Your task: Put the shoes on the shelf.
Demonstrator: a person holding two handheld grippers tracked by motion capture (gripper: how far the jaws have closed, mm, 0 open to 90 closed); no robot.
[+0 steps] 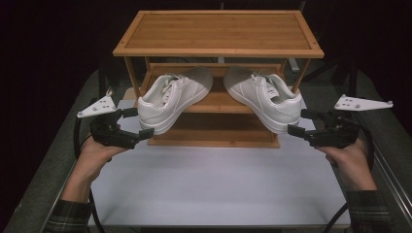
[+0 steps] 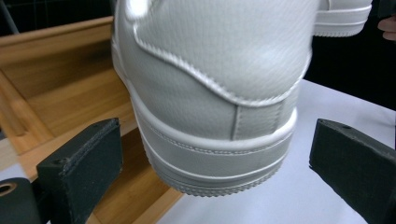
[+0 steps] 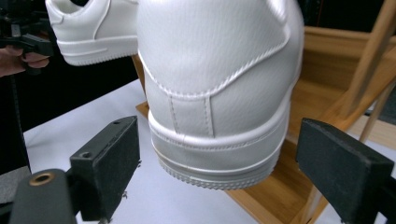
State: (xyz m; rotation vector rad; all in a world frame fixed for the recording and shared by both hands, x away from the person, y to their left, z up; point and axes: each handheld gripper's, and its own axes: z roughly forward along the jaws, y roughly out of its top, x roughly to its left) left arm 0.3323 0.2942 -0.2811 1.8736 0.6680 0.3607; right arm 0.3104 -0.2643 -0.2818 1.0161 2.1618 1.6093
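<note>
Between spread left tongs (image 1: 134, 122): left sneaker (image 1: 167, 99) heel, untouched. Right tongs (image 1: 302, 122) spread likewise, right sneaker (image 1: 269, 97). Probably light, smooth leather; grip firm heel counter.

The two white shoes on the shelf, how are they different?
The left shoe points its toe up and to the right, while the right shoe points its toe up and to the left, like a mirror. The left shoe's heel sits between the open left hand-held gripper; the right shoe's sits between the right hand-held gripper. Both are white, laced, and overhang the wooden rack.
</note>
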